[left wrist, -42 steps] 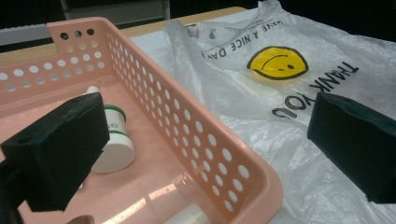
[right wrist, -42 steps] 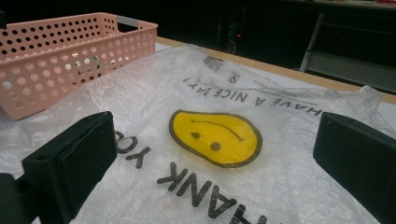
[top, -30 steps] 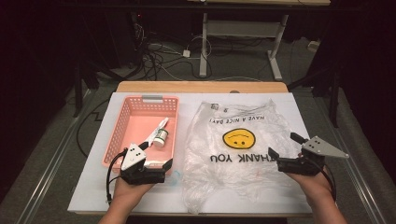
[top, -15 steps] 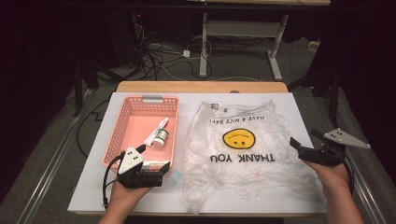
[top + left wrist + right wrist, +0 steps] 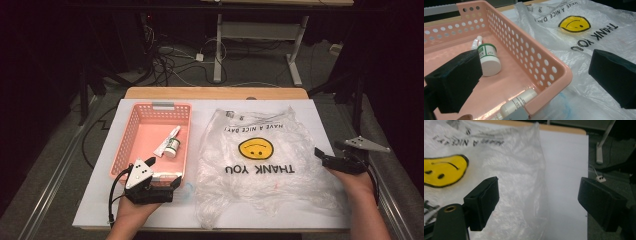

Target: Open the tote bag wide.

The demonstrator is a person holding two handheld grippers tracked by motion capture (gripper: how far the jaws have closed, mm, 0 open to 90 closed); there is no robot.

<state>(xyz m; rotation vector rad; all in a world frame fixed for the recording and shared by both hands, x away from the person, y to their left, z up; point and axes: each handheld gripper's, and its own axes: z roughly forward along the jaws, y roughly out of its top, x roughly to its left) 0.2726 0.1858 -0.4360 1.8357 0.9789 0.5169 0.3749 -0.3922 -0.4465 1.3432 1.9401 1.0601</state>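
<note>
- The right gripper [image 5: 320, 154] is at the right edge of the desk [image 5: 310, 112], beside the right edge of the plastic bag [image 5: 265, 165]. Its jaws stand apart and have just been closing. In the right gripper view, the bag's wrinkled edge and bare desk lie in the gap between them, and neither pad presses on anything.
- The left gripper [image 5: 167, 184] is near the front edge of the desk, at the front right corner of the pink basket [image 5: 131, 135]. Its jaws are wide apart. In the left gripper view they straddle the basket's corner, one pad over the inside and one over the bag, without gripping either.
- One plastic bag lies flat on the right half of the desk, with one yellow smiley face [image 5: 258, 148] and black print.
- One pink basket sits on the left half, just beside the bag.
- The basket holds one small jar [image 5: 487, 58] with a green band, one thin tube [image 5: 167, 139] behind it, and one white bottle [image 5: 516, 105] lying at the front wall.
- Beyond the far edge are cables [image 5: 170, 62] on the floor and the legs of a stand [image 5: 295, 55].
</note>
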